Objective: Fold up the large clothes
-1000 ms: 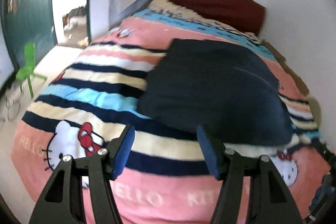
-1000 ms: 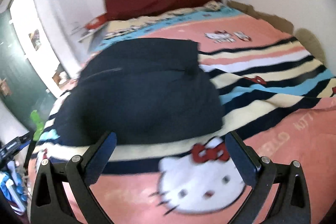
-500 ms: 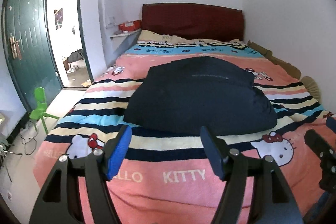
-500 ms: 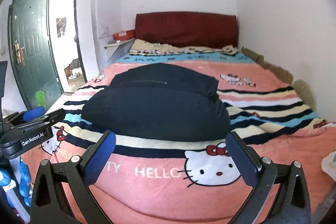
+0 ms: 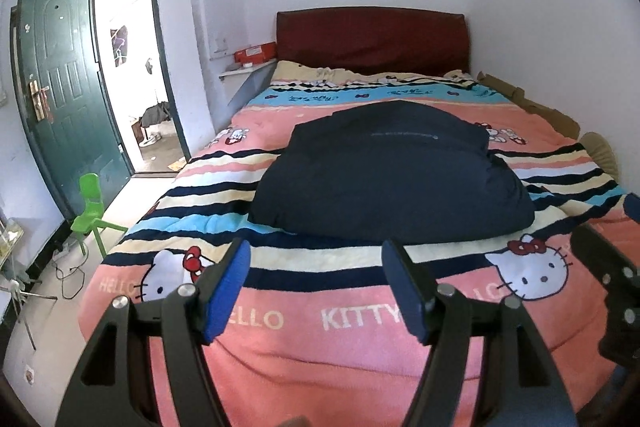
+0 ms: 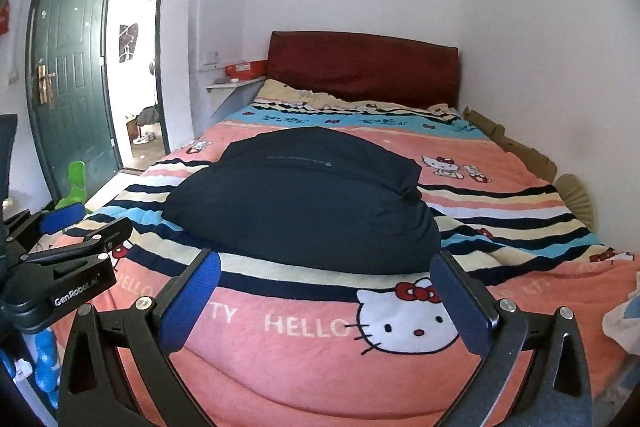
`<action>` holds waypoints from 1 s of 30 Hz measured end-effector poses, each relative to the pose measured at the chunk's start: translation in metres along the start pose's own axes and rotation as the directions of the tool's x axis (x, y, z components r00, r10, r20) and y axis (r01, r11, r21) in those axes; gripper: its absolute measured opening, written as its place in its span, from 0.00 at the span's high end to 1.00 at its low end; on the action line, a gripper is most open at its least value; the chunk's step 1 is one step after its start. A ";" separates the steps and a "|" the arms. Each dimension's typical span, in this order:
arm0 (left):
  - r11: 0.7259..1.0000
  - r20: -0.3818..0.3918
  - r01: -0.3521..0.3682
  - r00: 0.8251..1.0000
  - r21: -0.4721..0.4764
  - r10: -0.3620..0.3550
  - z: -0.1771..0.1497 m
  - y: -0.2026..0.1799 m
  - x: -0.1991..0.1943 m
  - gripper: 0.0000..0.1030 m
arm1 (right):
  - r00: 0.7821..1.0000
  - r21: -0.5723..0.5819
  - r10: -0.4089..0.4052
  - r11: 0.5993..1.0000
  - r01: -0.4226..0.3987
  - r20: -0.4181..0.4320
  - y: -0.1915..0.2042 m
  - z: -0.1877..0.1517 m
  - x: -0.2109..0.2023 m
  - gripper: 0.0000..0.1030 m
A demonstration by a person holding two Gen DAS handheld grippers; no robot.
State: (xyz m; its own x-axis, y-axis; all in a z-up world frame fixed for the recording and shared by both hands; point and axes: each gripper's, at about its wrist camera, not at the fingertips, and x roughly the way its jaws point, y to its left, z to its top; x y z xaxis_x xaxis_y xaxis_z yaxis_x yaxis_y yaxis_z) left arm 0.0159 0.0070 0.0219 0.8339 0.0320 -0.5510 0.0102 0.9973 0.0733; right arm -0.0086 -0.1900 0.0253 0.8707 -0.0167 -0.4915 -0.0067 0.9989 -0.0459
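In the middle of the bed [image 5: 280, 359], well back from its foot edge, the dark garment [image 5: 392, 179] lies as a compact bundle that looks already folded. The left gripper [image 5: 316, 285] and right gripper [image 6: 326, 293] hang over the foot edge, fingers spread wide and empty, so little seems left beyond perhaps tidying.

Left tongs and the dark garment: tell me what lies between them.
Only blanket. In the left wrist view, its cream and navy stripes separate the open left tongs from the dark garment; no other object lies there.
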 end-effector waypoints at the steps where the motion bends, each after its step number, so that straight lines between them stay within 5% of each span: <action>1: 1.000 0.002 0.003 1.000 -0.001 -0.003 0.000 0.000 -0.001 0.36 | 1.000 0.000 0.001 1.000 -0.001 0.000 0.000 -0.001 0.001 0.01; 30: 0.999 -0.021 0.023 1.000 0.041 -0.022 -0.011 -0.009 0.011 0.36 | 0.997 0.049 -0.033 0.998 0.036 -0.073 -0.022 -0.015 0.023 0.01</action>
State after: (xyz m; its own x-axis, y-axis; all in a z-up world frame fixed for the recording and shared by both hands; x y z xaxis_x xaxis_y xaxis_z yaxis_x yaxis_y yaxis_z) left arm 0.0189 -0.0011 0.0062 0.8215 0.0115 -0.5701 0.0518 0.9941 0.0948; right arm 0.0038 -0.2129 0.0018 0.8320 -0.0526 -0.5523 0.0491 0.9986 -0.0211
